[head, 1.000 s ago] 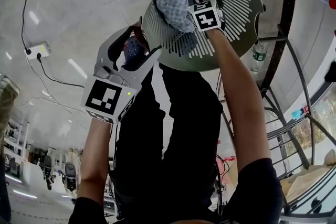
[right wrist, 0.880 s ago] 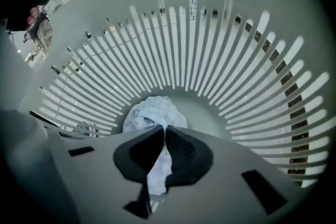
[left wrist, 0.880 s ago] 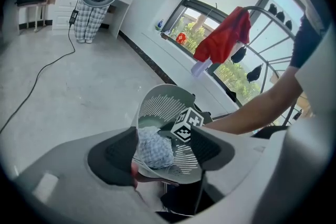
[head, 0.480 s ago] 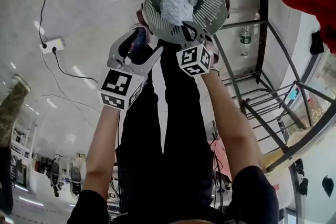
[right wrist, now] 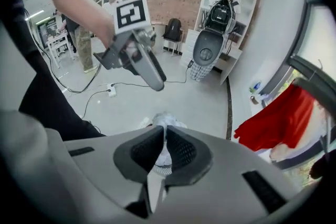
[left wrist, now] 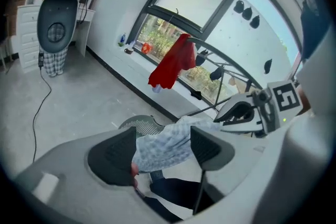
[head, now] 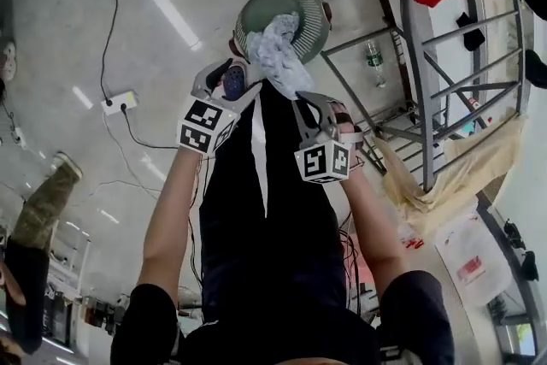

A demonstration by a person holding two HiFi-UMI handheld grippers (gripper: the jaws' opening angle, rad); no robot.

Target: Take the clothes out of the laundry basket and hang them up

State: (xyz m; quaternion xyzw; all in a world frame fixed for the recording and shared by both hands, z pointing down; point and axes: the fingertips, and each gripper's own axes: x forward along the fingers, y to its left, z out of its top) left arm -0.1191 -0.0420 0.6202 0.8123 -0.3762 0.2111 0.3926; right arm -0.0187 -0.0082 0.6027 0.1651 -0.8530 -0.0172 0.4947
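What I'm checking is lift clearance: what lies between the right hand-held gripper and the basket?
The pale cloth, pinched in the right hand-held gripper, hangs between it and the basket; the head view shows this.

**No legible writing**

No word, number or brand can be read anywhere. The left gripper (left wrist: pixel 163 141) bears the left cube (head: pixel 205 126), and the right gripper (right wrist: pixel 164 136) bears the right cube (head: pixel 323 161). Both cubes show only black-and-white square patterns. The bottle (head: pixel 373 57) has a label too small to read. The sheet (head: pixel 472 256) has blurred red print.
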